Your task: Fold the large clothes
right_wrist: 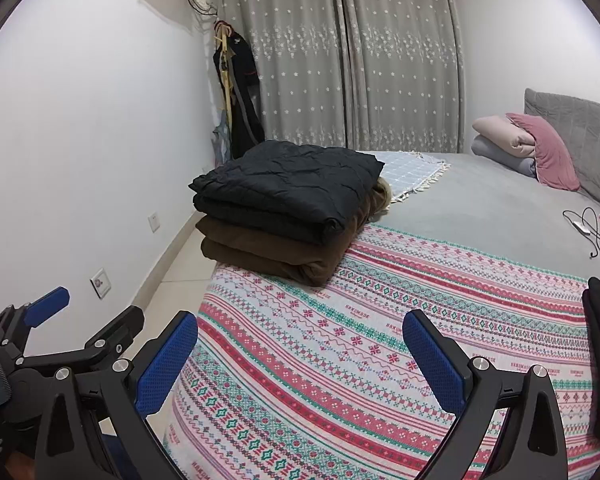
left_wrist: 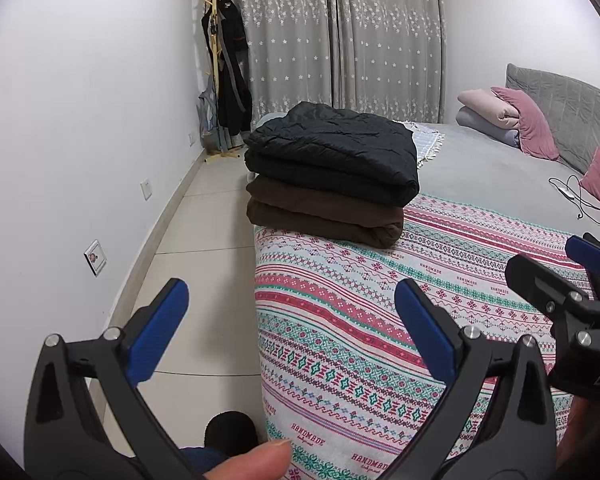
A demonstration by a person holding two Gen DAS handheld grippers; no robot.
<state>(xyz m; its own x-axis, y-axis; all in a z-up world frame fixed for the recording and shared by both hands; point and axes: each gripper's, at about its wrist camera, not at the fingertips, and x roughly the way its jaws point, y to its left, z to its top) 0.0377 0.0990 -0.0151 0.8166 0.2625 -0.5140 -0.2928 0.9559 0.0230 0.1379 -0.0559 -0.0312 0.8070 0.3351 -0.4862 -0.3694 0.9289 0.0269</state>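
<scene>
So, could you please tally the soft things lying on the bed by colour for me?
Black folded garment: 1
Brown folded garment: 1
Pink pillows: 2
Pale pink folded quilt: 1
Grey folded quilt: 1
Total: 6

"HANDMADE" woven repeatedly along the patterned bedspread, smaller script beneath each word too small to read
</scene>
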